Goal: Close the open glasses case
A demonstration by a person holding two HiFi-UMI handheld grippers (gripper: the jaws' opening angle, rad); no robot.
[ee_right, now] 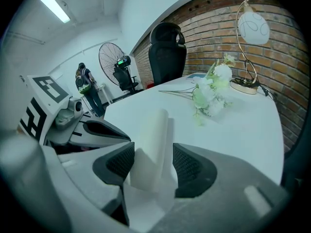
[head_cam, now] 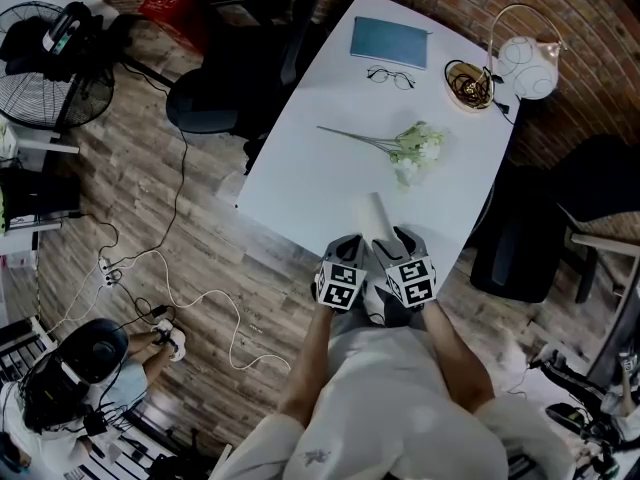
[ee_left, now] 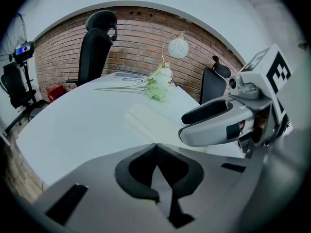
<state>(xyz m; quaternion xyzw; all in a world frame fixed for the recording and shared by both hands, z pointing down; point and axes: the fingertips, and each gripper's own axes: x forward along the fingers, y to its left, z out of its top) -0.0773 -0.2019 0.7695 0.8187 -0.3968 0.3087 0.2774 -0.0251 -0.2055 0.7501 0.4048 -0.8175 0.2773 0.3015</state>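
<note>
The white glasses case lies open near the front edge of the white table. In the right gripper view its raised half stands between the jaws of my right gripper, which is open; the left pad is at the case's side and the right pad shows a gap. My left gripper is shut on nothing, just left of the case. From the head view both grippers, left and right, sit side by side at the table's near edge.
A spray of white flowers lies beyond the case. Eyeglasses, a blue notebook, a small bowl and a lamp stand at the far end. A black office chair is at the table's left, cables on the floor.
</note>
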